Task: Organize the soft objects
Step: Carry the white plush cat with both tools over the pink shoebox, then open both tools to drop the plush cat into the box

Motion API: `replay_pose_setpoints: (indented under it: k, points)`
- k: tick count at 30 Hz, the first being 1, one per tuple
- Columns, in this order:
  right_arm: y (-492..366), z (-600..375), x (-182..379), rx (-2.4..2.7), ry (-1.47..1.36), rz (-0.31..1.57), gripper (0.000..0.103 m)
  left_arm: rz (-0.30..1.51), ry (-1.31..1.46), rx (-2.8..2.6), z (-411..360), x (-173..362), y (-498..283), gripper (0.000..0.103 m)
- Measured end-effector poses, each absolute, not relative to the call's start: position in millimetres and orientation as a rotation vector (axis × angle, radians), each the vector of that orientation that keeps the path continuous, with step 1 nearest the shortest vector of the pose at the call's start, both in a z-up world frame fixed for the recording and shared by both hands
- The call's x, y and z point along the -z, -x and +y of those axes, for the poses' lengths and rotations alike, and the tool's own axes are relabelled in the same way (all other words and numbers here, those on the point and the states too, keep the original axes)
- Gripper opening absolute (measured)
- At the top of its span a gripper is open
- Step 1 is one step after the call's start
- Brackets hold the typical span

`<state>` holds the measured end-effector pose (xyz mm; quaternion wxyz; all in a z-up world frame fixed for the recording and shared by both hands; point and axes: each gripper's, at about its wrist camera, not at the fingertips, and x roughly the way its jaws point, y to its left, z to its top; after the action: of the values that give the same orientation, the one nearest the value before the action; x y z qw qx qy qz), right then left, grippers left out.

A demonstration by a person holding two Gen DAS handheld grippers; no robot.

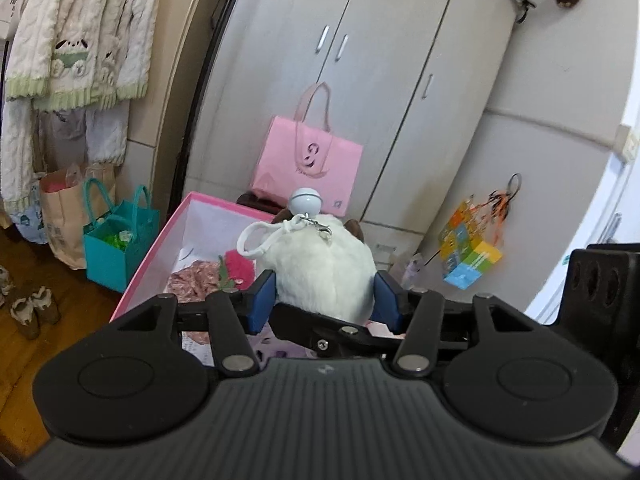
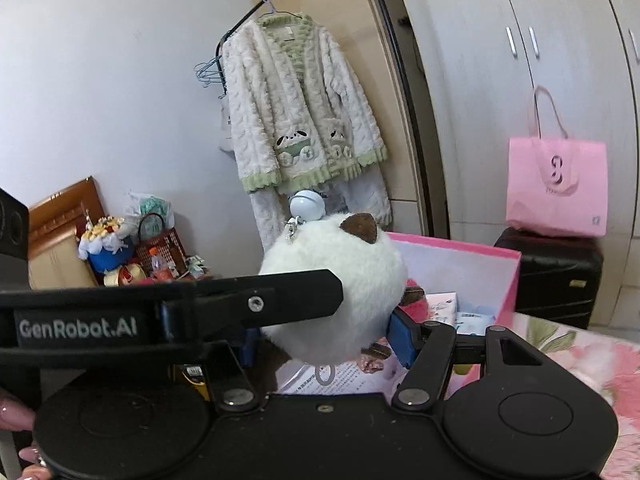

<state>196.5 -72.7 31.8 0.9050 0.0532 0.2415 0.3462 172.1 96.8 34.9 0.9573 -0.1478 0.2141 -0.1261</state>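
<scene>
Both the left gripper (image 1: 325,298) and the right gripper (image 2: 326,334) squeeze the white plush (image 1: 325,268) above the pink box (image 1: 168,236), where a few soft things already lie, so it still needs dropping in.

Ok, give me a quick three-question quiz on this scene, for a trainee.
1. True or false: the left gripper has the white plush toy between its blue pads.
2. What colour is the open box beyond the toy? A pink, B teal, C black.
3. What stands on the black suitcase?

Key: 1 true. 2 A. 3 the pink bag.
</scene>
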Motion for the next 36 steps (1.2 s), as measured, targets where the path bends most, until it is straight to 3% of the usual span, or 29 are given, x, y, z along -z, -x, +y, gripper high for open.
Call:
replay_pose_setpoints:
  k: [17,36]
  points:
    - [-254.4,-23.6,2.1,-0.706,0.151,0.692,0.07,0.596,0.384,0.182,125.6,15.7,-229.2,0.054]
    - [-199.6,-59.9,-33.1,-0.611,0.265,0.656,0.073,0.495,0.2,0.179,115.8,-24.0,-163.5,0.058]
